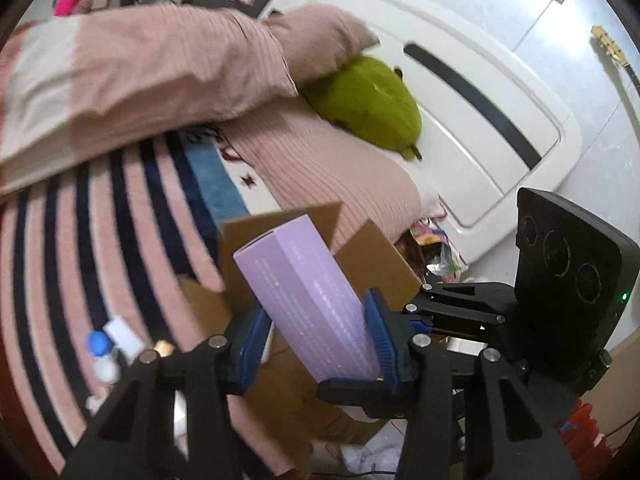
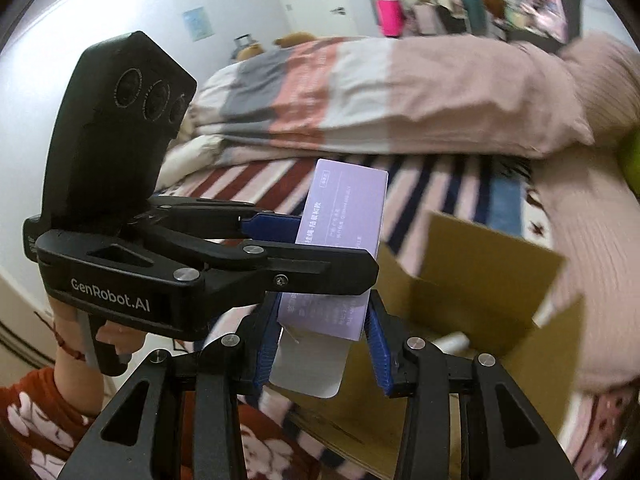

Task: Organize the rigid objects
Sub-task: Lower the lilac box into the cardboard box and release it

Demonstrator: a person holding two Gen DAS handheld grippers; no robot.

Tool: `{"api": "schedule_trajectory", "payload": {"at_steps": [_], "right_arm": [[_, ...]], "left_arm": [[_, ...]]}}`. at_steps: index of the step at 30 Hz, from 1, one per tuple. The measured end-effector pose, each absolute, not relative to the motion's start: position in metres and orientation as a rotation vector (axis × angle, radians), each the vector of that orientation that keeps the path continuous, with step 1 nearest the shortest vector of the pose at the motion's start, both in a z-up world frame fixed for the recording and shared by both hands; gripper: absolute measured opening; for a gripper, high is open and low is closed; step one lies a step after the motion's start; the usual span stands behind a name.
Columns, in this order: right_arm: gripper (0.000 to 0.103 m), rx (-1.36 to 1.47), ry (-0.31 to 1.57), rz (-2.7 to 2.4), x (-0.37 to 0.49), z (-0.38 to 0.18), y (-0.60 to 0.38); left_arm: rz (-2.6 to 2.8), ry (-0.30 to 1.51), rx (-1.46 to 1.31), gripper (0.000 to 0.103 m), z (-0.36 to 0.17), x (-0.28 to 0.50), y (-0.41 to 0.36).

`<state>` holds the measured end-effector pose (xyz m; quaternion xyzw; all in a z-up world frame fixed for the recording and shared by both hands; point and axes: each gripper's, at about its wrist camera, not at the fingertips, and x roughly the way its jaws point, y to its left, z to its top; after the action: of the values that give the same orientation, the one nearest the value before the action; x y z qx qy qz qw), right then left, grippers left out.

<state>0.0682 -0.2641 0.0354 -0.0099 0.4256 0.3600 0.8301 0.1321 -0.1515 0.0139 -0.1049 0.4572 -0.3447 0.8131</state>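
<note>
A bed point(image 1: 80, 240) with a pink, black-striped cover fills the scene, a rolled pink duvet point(image 1: 140, 80) lying across its far side. An open cardboard box point(image 2: 480, 280) sits on the bed, near the tongs. Above it, the long lilac carton point(image 1: 308, 296) is held up off the bed by both tongs at once. The left tongs point(image 1: 316, 336) pinch it across its lower part, blue pads pressed on either side. The right tongs point(image 2: 320, 344) pinch its near end, where a white flap hangs out. In the right wrist view, the left tongs reach in from the left and cross the carton's middle.
</note>
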Motion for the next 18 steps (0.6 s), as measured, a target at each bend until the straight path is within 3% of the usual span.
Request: {"api": "schedule_trajectory", "payload": {"at_steps": [5, 12, 18], "right_arm": [[0.035, 0.007, 0.979, 0.704, 0.078, 0.016, -0.302], [0.037, -0.066, 1.033, 0.633, 0.083, -0.001, -0.31], [0.044, -0.121, 1.009, 0.629, 0.074, 0.001, -0.3]], "left_arm": [[-0.741, 1.06, -0.2, 0.045, -0.007, 0.145, -0.183], [-0.677, 1.052, -0.131, 0.079, -0.009, 0.14, -0.186], [-0.621, 0.987, -0.11, 0.08, 0.012, 0.13, -0.154]]}}
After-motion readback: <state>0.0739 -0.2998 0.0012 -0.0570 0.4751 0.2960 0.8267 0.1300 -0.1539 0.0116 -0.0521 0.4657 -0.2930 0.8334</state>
